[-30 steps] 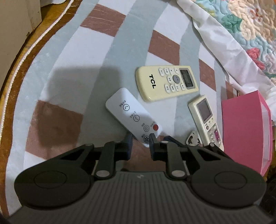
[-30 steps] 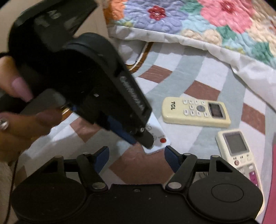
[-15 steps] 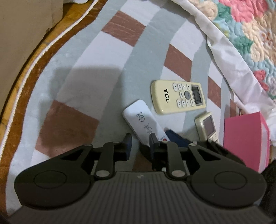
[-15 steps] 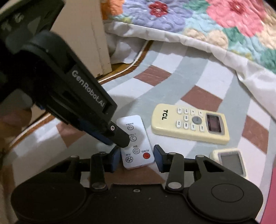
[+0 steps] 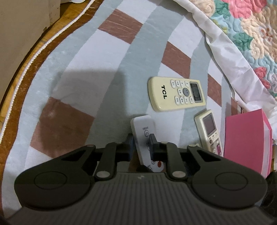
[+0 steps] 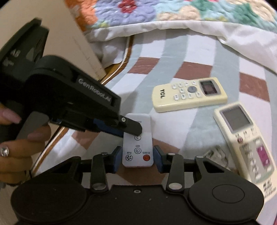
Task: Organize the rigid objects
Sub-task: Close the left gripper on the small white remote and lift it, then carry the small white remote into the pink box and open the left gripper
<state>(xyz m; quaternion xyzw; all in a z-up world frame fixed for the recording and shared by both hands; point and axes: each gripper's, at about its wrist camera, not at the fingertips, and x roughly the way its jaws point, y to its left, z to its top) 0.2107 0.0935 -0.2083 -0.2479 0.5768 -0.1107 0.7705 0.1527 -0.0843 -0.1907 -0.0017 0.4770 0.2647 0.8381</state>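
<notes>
A small white remote [image 5: 143, 131] [image 6: 137, 152] with a red button is held between both grippers just over the striped blanket [image 5: 97, 65]. My left gripper [image 5: 141, 140] [image 6: 128, 130] pinches its far end by the flat faces, one finger on top, and its jaws are closing. My right gripper [image 6: 137, 155] is shut on the button end, blue pads against both long edges. A cream TCL remote [image 5: 176, 93] [image 6: 188, 94] lies beyond it. A cream remote with a screen [image 5: 208, 128] [image 6: 245, 142] lies to the right.
A pink box [image 5: 245, 140] stands at the right edge beside the screen remote. A floral quilt [image 5: 242, 26] [image 6: 173, 13] bounds the far side. A beige wall panel [image 5: 17, 34] and a wooden edge run along the left. A crumpled wrapper [image 6: 214, 152] lies near the screen remote.
The right gripper's jaws narrowed from wide apart until they met the small remote's button end. The left gripper slid further along the remote, which turned and now stands between its fingers.
</notes>
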